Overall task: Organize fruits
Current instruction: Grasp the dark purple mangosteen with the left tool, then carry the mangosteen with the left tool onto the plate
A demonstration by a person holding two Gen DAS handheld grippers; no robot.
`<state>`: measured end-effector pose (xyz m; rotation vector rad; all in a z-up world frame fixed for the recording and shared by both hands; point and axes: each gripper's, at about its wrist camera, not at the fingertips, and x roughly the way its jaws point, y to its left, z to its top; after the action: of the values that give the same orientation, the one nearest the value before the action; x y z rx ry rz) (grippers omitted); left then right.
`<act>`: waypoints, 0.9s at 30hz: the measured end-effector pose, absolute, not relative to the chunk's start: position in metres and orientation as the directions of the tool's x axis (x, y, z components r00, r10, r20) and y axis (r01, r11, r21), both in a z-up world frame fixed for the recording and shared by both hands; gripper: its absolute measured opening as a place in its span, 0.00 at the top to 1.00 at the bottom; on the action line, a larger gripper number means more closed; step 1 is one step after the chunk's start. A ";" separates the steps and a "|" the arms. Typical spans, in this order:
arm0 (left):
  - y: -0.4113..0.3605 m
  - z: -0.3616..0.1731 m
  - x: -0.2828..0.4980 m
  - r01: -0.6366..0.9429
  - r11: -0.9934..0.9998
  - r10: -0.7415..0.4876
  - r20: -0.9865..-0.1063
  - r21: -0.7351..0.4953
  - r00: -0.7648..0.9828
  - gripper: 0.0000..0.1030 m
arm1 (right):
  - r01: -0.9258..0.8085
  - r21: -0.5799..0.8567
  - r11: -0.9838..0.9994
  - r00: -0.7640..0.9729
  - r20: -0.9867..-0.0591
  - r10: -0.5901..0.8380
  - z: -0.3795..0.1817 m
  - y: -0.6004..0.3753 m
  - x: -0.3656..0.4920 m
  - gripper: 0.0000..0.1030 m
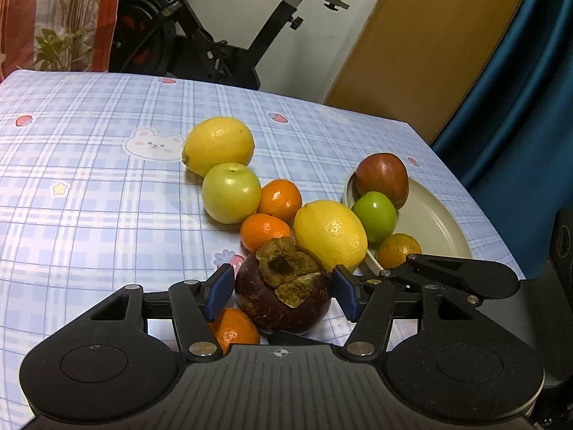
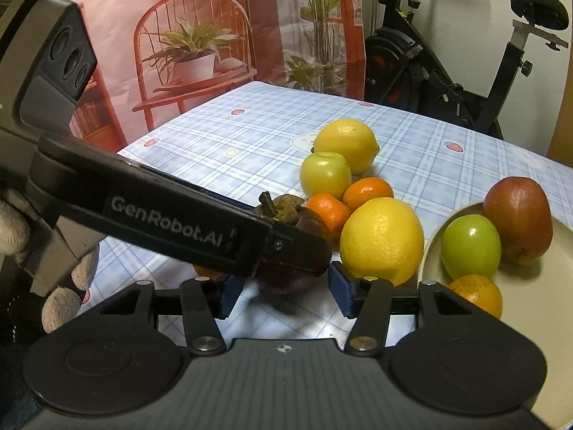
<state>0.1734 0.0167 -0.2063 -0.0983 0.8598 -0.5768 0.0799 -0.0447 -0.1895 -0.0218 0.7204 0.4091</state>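
Note:
A dark purple mangosteen [image 1: 283, 297] with a brown calyx rests on the checked tablecloth. My left gripper [image 1: 283, 286] is shut on it, its blue pads [image 1: 220, 292] against both sides. In the right wrist view the left gripper's black finger [image 2: 179, 215] crosses in front of the mangosteen [image 2: 311, 227]. My right gripper [image 2: 286, 295] stands open just short of that fruit, with nothing between its pads. One of its fingers [image 1: 462, 276] reaches in from the right in the left wrist view. A beige plate [image 1: 429, 222] holds a red-brown fruit [image 1: 383, 179], a green fruit [image 1: 374, 216] and a small orange [image 1: 397, 251].
Loose on the cloth lie two lemons [image 1: 218, 145] [image 1: 329, 236], a green apple [image 1: 231, 193] and three tangerines [image 1: 279, 199] [image 1: 265, 231] [image 1: 234, 329], the last under the left gripper. A gloved hand [image 2: 14, 229] holds the left gripper. An exercise bike [image 1: 200, 36] stands beyond the table's far edge.

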 end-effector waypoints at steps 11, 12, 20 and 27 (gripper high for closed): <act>0.011 -0.204 0.163 0.462 0.836 -0.518 -0.703 -0.295 0.488 0.39 | -0.362 0.153 0.919 0.671 -0.641 0.371 -0.188 -0.051 0.070 0.47; 0.010 -0.204 0.161 0.468 0.834 -0.519 -0.704 -0.293 0.484 0.39 | -0.362 0.155 0.919 0.670 -0.642 0.372 -0.188 -0.052 0.068 0.47; -0.004 -0.204 0.143 0.520 0.813 -0.526 -0.711 -0.261 0.466 0.39 | -0.334 0.196 0.922 0.663 -0.647 0.377 -0.188 -0.065 0.046 0.47; -0.005 -0.206 0.144 0.518 0.811 -0.532 -0.709 -0.272 0.462 0.39 | -0.323 0.213 0.922 0.666 -0.641 0.381 -0.186 -0.070 0.042 0.46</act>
<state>0.1444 -0.0049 -0.2059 -0.0183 0.8788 -0.6458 0.0419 -0.0703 -0.1864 0.0834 0.7427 0.3976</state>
